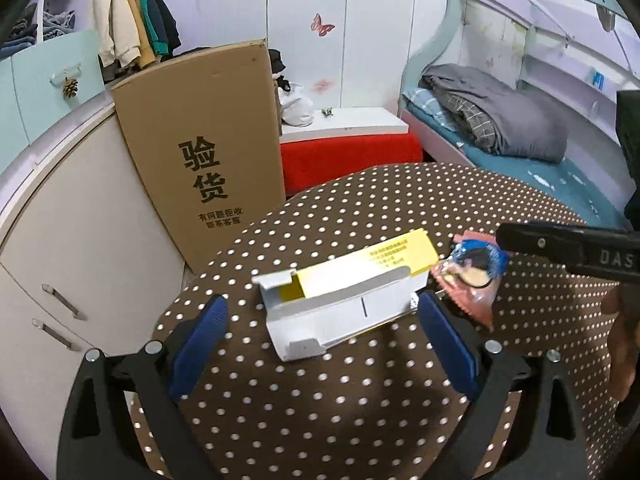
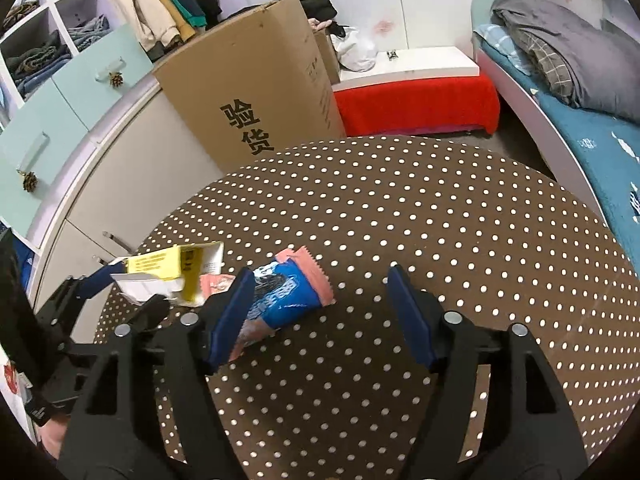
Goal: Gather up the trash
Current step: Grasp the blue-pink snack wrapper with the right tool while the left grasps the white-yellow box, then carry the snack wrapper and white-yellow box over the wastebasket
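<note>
An empty white and yellow carton (image 1: 344,292) lies open on the brown polka-dot table (image 1: 360,392). My left gripper (image 1: 320,320) is open, with its blue pads on either side of the carton. A blue and pink snack wrapper (image 1: 474,270) lies just right of the carton. In the right wrist view the wrapper (image 2: 280,296) lies against the left pad of my open right gripper (image 2: 324,300). The carton (image 2: 176,276) and the left gripper (image 2: 120,292) show at the left there. The right gripper's arm shows at the right of the left wrist view.
A tall cardboard box (image 1: 208,148) leans on a white cabinet (image 1: 72,248) behind the table. A red-covered bench (image 1: 352,156) with a white top and a bed (image 1: 520,140) with grey bedding stand beyond. Clothes hang at the upper left.
</note>
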Motion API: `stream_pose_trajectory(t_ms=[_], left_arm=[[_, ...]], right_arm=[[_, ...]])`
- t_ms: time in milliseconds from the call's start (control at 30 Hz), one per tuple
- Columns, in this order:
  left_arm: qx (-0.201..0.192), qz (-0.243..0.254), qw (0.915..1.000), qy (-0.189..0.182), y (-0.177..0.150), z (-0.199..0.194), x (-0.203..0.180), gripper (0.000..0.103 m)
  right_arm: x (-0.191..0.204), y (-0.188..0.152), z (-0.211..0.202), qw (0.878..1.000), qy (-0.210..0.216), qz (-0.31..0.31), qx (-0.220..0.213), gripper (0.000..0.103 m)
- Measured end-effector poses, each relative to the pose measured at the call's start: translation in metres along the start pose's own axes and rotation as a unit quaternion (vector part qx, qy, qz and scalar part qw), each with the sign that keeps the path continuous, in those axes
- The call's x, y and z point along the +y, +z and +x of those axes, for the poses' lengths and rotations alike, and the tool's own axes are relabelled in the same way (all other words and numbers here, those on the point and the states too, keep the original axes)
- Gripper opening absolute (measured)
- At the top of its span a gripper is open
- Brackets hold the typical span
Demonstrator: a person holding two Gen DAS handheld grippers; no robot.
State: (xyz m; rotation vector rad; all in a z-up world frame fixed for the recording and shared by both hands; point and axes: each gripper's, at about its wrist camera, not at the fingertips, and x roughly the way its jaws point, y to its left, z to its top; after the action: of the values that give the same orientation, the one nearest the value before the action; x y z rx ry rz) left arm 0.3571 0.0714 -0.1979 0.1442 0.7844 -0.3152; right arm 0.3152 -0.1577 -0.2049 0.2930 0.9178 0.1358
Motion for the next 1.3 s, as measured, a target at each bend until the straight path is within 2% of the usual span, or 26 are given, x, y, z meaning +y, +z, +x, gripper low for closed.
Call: stream_pose_trajectory(t_ms=[33,67,100,167,233,400,500,567,667,733,867,933,967,1000,1067,1167,1300], left_arm=[[-0.002,-0.006,1.0,-0.007,0.0,0.001,-0.001,0.088],[0.003,-0.011,0.9998,-0.017,0.0,0.003,-0.002,0.069],[0.008,-0.015,0.9995,-0.026,0.0,0.004,-0.003,0.06],[0.022,-0.025,0.9988,-0.036,-0.002,0.009,-0.004,0.018],[0.021,-0.033,0.9982,-0.045,-0.004,0.008,-0.005,0.007],[-0.006,-0.06,0.9976,-0.035,-0.012,-0.008,0.003,0.005],[-0.006,-0.074,0.9965,-0.038,-0.021,-0.018,0.009,0.005],[-0.004,-0.074,0.9966,-0.038,-0.027,-0.027,0.013,0.005],[-0.005,-0.065,0.9973,-0.033,-0.035,-0.039,0.016,0.005],[-0.006,-0.066,0.9972,-0.034,-0.036,-0.044,0.019,0.005],[-0.014,-0.078,0.9963,-0.034,-0.035,-0.05,0.016,0.005],[-0.013,-0.086,0.9957,-0.031,-0.037,-0.053,0.014,0.005],[-0.013,-0.091,0.9953,-0.03,-0.037,-0.054,0.013,0.005],[-0.013,-0.094,0.995,-0.03,-0.038,-0.056,0.012,0.005],[-0.014,-0.096,0.9948,-0.031,-0.039,-0.059,0.01,0.005],[-0.013,-0.093,0.9952,-0.029,-0.04,-0.063,0.004,0.005],[-0.015,-0.089,0.9954,-0.033,-0.037,-0.07,-0.006,0.005]], right_arm=[[0.004,-0.001,0.0,1.0,-0.002,-0.011,0.001,0.072],[0.007,-0.002,0.0,1.0,-0.003,-0.016,0.003,0.072],[0.01,-0.005,0.0,1.0,-0.001,-0.023,0.007,0.073],[0.017,-0.011,0.001,0.999,0.001,-0.04,0.013,0.075],[0.024,-0.014,0.003,0.998,0.001,-0.053,0.016,0.076],[0.039,-0.01,0.014,0.997,-0.01,-0.075,0.011,0.076],[0.049,-0.008,0.014,0.987,-0.001,-0.156,0.022,0.081],[0.049,-0.011,0.007,0.975,-0.002,-0.22,0.025,0.084],[0.041,-0.016,0.01,0.944,-0.042,-0.325,0.047,0.086],[0.042,-0.017,0.021,0.929,-0.044,-0.362,0.058,0.086],[0.053,-0.005,0.036,0.922,-0.003,-0.385,0.043,0.086],[0.059,-0.001,0.043,0.921,0.023,-0.386,0.049,0.084],[0.059,-0.002,0.045,0.922,0.035,-0.383,0.052,0.073],[0.06,-0.001,0.046,0.925,0.058,-0.372,0.06,0.055],[0.061,0.001,0.047,0.932,0.069,-0.351,0.063,0.044],[0.061,-0.005,0.041,0.939,0.056,-0.336,0.054,0.039],[0.037,-0.015,0.006,0.956,0.074,-0.283,0.025,0.038]])
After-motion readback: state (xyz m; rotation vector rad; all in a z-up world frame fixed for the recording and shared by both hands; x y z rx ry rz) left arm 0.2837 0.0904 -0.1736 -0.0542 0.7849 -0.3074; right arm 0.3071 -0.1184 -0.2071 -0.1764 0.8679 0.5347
